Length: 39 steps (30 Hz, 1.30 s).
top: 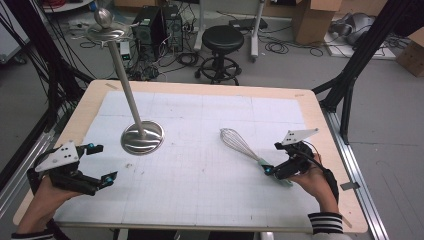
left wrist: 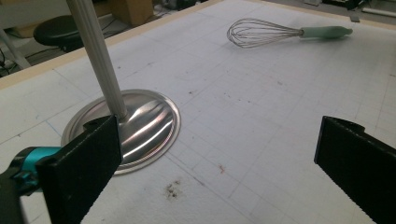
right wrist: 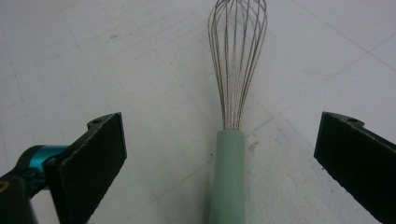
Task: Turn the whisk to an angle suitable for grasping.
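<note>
While the whisk (right wrist: 233, 116) is lying on the mat's right side, the right gripper (top: 272, 170) is straddling its green handle, jaws wide apart, handle axis running straight ahead between them; left gripper (top: 102, 162), also gaping, is idling well away.

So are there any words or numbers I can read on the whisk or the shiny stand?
None. The whisk has a plain green handle, and the stand is bare metal. The mat has only grid lines.
</note>
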Each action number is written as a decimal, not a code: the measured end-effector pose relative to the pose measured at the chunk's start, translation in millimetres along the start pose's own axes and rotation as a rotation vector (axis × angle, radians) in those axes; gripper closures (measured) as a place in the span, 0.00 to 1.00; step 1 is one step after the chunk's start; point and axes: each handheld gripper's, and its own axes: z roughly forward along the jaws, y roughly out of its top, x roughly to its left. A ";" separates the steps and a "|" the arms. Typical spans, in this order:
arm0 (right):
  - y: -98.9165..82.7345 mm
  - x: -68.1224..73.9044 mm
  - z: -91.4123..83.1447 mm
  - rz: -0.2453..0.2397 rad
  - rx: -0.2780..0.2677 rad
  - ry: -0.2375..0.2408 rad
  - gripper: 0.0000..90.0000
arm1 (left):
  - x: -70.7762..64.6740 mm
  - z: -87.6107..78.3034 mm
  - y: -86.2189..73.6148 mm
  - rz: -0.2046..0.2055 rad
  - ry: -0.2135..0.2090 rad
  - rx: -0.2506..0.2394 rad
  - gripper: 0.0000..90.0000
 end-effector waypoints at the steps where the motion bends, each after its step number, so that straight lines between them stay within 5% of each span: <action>1: 0.3 -0.5 4.9 0.002 0.021 0.007 0.01 | 0.1 0.2 -0.2 -0.001 -0.001 0.001 0.02; 9: -0.6 -3.8 21.8 0.015 0.108 0.004 0.01 | 0.1 2.5 -1.8 -0.001 -0.009 0.011 0.02; 21: -1.4 -7.2 35.6 0.029 0.168 0.014 0.07 | -0.3 4.2 -2.1 0.002 -0.016 0.015 0.02; 23: -1.6 -7.7 37.8 0.029 0.178 0.015 0.18 | -0.3 4.2 -2.1 0.003 -0.016 0.016 0.02; 39: -3.0 -14.4 43.6 0.091 0.237 0.031 0.48 | -2.3 6.5 -1.5 0.006 -0.030 0.023 0.02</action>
